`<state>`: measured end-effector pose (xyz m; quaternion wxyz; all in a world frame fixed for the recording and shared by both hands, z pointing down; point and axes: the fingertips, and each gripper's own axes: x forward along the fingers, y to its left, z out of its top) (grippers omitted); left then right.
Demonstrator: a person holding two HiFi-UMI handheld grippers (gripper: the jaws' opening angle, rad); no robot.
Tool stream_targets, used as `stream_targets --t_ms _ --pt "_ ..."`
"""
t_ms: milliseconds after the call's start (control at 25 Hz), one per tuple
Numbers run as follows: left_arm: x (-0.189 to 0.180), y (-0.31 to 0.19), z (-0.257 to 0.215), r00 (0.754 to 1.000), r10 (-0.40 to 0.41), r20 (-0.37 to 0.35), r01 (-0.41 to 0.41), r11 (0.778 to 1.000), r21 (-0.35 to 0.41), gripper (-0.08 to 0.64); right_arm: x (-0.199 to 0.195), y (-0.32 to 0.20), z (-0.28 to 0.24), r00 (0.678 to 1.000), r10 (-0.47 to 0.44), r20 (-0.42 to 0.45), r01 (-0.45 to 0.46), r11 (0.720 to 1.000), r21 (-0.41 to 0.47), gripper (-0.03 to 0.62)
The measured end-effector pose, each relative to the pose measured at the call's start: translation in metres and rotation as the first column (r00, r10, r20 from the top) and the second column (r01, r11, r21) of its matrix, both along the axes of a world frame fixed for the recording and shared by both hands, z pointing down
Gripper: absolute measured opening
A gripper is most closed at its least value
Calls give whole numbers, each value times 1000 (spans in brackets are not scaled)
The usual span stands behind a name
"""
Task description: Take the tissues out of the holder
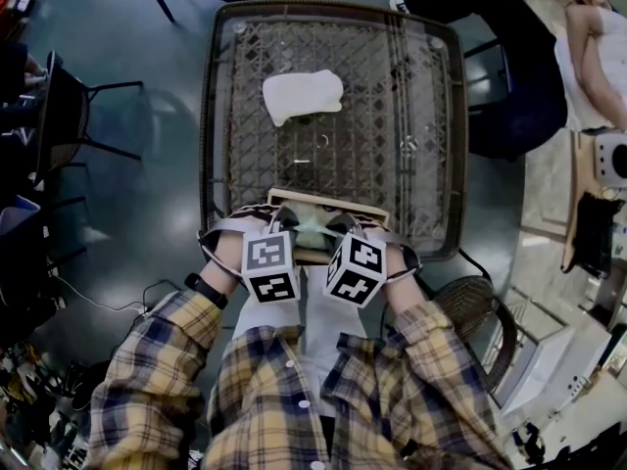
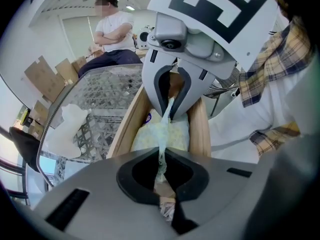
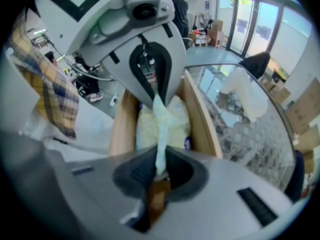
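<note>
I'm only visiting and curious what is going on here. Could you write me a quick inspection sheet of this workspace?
Surface: glass-topped lattice table.
Job's things: wooden tissue holder at the table's near edge, with a tissue pack inside; one tissue is stretched between the two grippers.
Clutter: a loose crumpled tissue lies on the table.
Grippers: left gripper and right gripper are both shut on the stretched tissue, above the holder.
Cables: a thin cable runs along the floor at the left.
Surroundings: chair, seated person, cardboard boxes.
</note>
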<state>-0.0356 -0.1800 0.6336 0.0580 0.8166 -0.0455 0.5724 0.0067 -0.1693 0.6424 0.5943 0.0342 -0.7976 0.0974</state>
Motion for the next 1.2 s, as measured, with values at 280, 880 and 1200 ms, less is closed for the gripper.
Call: stream_targets --t_ms 280,880,1200 --pt "-1 -1 -5 1000 1 -13 -1 1000 -13 11 0 -1 -5 1000 30 10 -30 1000 -10 35" --pt "-1 -8 -65 999 -8 -43 7 1000 -13 10 1 -13 -65 995 71 70 -72 997 23 33" --pt "3 -17 -126 998 11 -57 -12 1000 -7 11 4 -24 -126 995 44 95 -51 996 72 32"
